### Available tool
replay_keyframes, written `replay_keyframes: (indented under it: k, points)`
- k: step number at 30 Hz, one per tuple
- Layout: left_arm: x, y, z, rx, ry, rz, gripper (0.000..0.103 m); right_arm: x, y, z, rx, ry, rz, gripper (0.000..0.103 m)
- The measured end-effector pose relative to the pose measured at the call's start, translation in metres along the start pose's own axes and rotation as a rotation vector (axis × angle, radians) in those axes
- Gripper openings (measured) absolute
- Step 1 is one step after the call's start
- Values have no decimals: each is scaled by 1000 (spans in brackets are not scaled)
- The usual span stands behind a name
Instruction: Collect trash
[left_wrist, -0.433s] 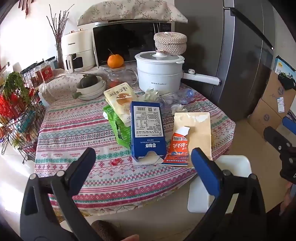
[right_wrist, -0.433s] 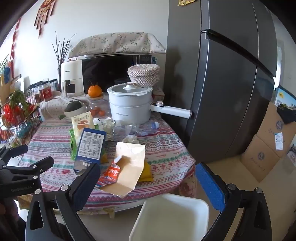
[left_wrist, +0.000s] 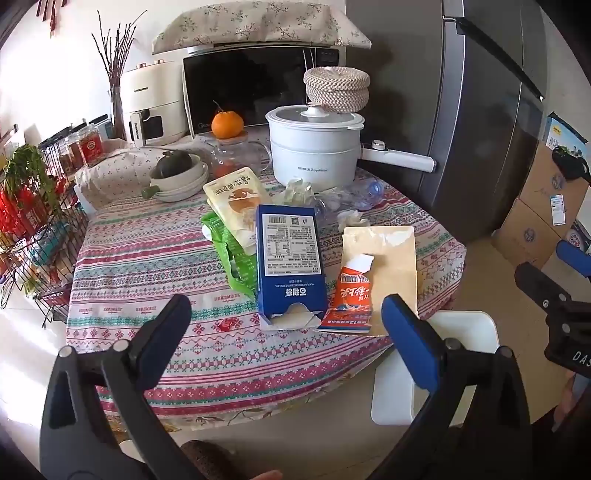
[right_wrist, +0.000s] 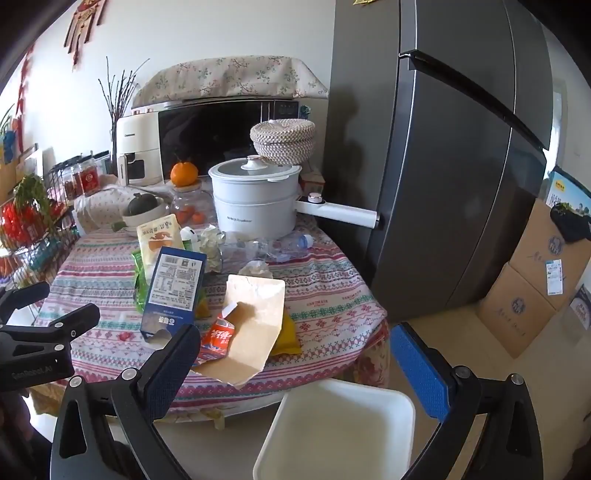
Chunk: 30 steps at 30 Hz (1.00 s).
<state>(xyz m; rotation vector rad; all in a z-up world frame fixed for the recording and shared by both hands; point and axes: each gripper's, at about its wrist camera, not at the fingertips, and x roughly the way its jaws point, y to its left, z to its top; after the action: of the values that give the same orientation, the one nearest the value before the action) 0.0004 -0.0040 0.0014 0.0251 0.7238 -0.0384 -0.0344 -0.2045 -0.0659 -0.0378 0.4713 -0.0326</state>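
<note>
A: Which step is this?

B: The approach, I'd say. Nothing is lifted yet. The left gripper (left_wrist: 284, 325) hangs over the near edge of the worktop (left_wrist: 147, 266), jaws spread wide with nothing between them. The right gripper (right_wrist: 295, 354) is just as wide and empty, out past the worktop's near right edge, above the white bin (right_wrist: 332, 428).

A: And the trash?

B: All of it lies on the worktop, taking the blue box (left_wrist: 290, 258) as the mark. The red packet (left_wrist: 351, 299) lies just right of the box, resting on the tan bag (left_wrist: 391, 258). The green wrapper (left_wrist: 236, 258) sits left of the box, partly under it. The cream pouch (left_wrist: 236, 199) is behind the box, and crumpled paper (left_wrist: 352, 219) and a clear bottle (left_wrist: 365, 192) lie further behind and to the right, near the pot (left_wrist: 314, 147).

A: What does the next move call for?

B: Probably the left gripper easing forward and down onto the box's torn near end. The box looks light and hollow, so a gentle squeeze should do, then a carry right of the box to the bin.

A: Any change from a moment ago?

B: Hardly any. Both grippers are as wide as before, the litter lies just as it did, and both views are framed almost identically.
</note>
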Motion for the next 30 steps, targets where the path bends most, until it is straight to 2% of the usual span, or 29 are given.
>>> replay_keyframes:
  k: [30]
  points:
    - [0,0,-1,4,6,-4,102,3,6,-3,-17,6,-25,103]
